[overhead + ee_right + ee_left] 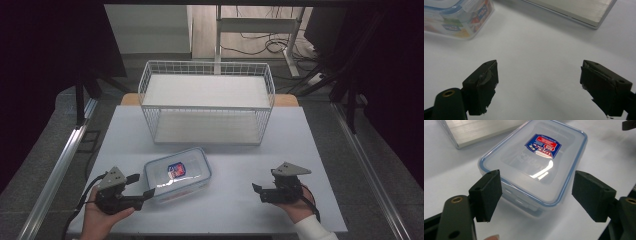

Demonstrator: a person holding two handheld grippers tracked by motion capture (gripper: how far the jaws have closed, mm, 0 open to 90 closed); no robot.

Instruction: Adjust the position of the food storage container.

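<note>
A clear plastic food container (177,174) with a blue-rimmed lid and a red-and-blue label lies flat on the white counter (235,145), toward the front left corner, its lid shut; just behind it, near the back edge, stands a white wire rack (207,102) with two shelves.

The left gripper (141,185) sits at the front left of the counter, held in the person's left hand (100,220), its fingers (486,195) spread wide on either side of the container's near corner; in the left gripper view the pads stand just beside the box walls and press on nothing.

The right gripper (256,188) rests in the right hand (300,210) near the front right corner, well apart from the container; its fingers (482,86) are spread wide over bare counter, nothing between them; the right gripper view shows the container (456,18) off at the upper left and the rack's base (579,10) at the upper right.
</note>
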